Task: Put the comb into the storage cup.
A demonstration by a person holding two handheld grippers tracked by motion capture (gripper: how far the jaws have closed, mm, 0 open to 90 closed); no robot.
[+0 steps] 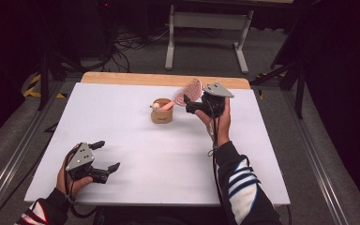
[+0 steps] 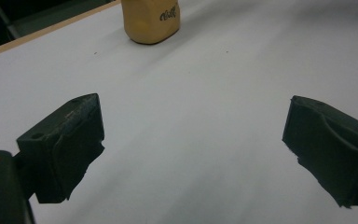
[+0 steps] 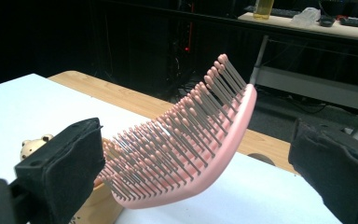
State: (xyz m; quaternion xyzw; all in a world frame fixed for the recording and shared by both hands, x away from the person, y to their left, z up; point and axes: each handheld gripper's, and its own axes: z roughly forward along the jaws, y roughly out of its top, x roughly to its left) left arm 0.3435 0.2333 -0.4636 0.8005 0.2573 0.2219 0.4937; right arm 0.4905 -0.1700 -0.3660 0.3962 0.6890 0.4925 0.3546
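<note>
A pink hairbrush [image 1: 189, 90] stands with its handle in a small tan cup [image 1: 161, 115] near the middle of the white table [image 1: 136, 159], its head leaning up and to the right. A small bear-head figure [image 1: 155, 107] sticks out of the cup's rim. My right gripper [image 1: 188, 105] is open beside the brush head. In the right gripper view the bristled head [image 3: 223, 140] lies between the two wide-apart jaws of the right gripper [image 3: 198, 149], above the cup [image 3: 98, 205]. My left gripper [image 1: 108, 155] rests open at the near left, facing the cup [image 2: 151, 21] with nothing between the jaws of the left gripper [image 2: 193, 121].
A wooden strip [image 1: 164, 78] runs along the table's far edge. Beyond it a white metal table frame [image 1: 206, 28] and loose cables [image 1: 126, 44] stand on the grey floor. Metal rails [image 1: 309, 140] flank the table on both sides.
</note>
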